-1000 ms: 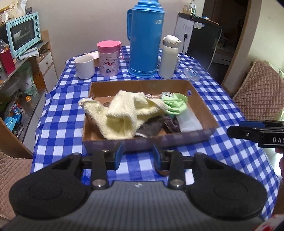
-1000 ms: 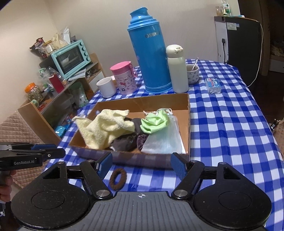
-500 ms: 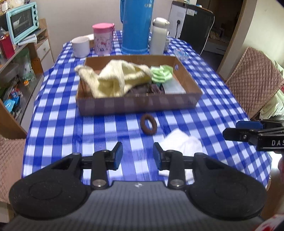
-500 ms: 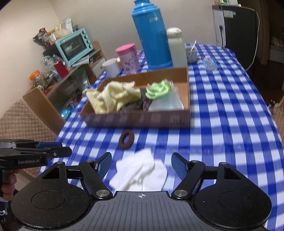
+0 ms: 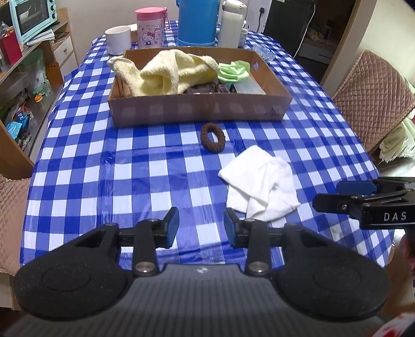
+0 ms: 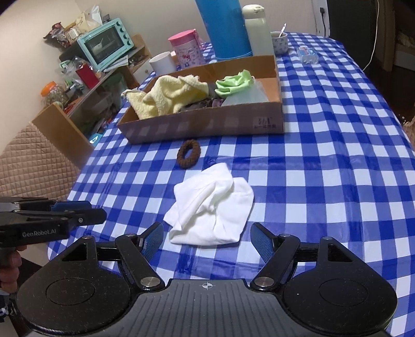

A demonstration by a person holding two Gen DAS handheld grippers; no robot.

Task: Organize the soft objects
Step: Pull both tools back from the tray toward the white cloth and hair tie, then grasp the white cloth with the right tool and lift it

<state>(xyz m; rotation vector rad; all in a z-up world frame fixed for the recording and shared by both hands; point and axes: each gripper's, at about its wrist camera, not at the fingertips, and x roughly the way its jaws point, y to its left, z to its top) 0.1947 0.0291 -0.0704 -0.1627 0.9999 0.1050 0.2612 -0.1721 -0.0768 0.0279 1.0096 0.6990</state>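
A crumpled white cloth [image 6: 211, 206] lies on the checked tablecloth near the front edge; it also shows in the left wrist view [image 5: 260, 182]. A brown hair scrunchie [image 6: 188, 153] [image 5: 212, 133] lies between it and a cardboard box [image 6: 207, 124] [image 5: 197, 111]. The box holds a yellow towel [image 6: 168, 96] [image 5: 168, 72], a green cloth [image 6: 234, 81] [image 5: 233, 71], dark items and a clear bag. My right gripper [image 6: 206, 238] is open, just short of the white cloth. My left gripper [image 5: 201, 228] is open and empty, left of the cloth.
Behind the box stand a blue thermos [image 5: 195, 20], a white flask [image 5: 230, 23], a pink cup [image 5: 150, 31] and a white mug [image 5: 118, 40]. A shelf with a teal oven [image 6: 106, 44] is at the left. A quilted chair [image 5: 371, 96] is at the right.
Both grippers have pulled back from the box toward the table's front edge. The scrunchie and the white cloth have come into view in front of them. Both stayed open.
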